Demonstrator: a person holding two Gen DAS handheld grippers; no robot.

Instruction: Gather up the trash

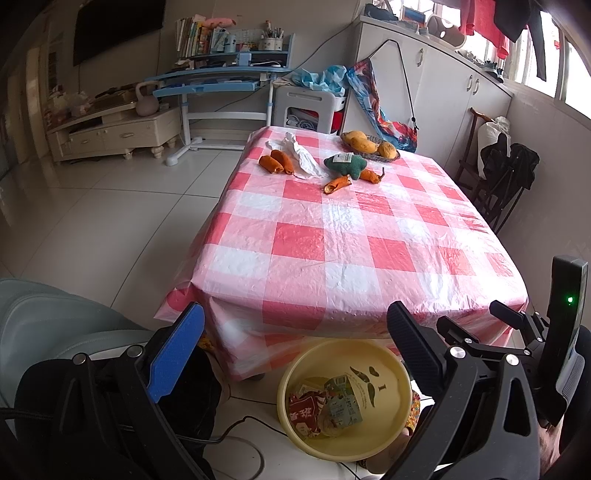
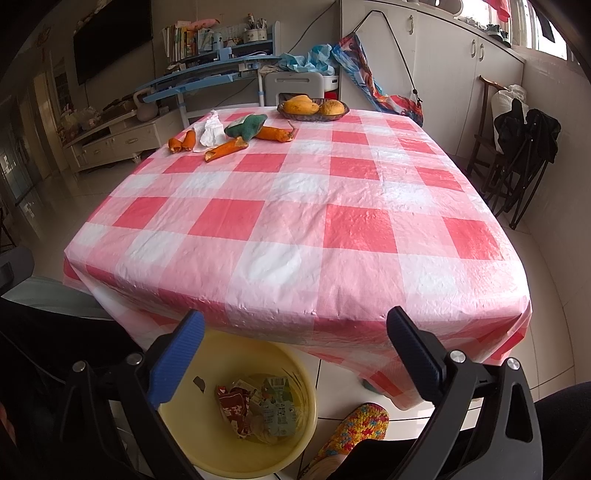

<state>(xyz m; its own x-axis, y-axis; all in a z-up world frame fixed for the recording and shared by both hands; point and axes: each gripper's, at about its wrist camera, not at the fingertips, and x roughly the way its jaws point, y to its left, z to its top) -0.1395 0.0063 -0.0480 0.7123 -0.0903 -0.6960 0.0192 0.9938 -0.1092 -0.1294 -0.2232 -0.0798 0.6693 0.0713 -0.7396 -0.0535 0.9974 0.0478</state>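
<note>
1. We see a room in a home.
2. A table has a pink and white checked cloth on it.
3. We see a TV on the wall and a blue desk with books.
4. Clothes hang by the window.

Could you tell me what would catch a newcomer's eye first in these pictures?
The pink checked tablecloth fills both views. At its far end lie orange peels, a crumpled tissue and a green plush toy, beside a basket of mangoes. A yellow basin holding wrappers sits on the floor at the near edge.
</note>
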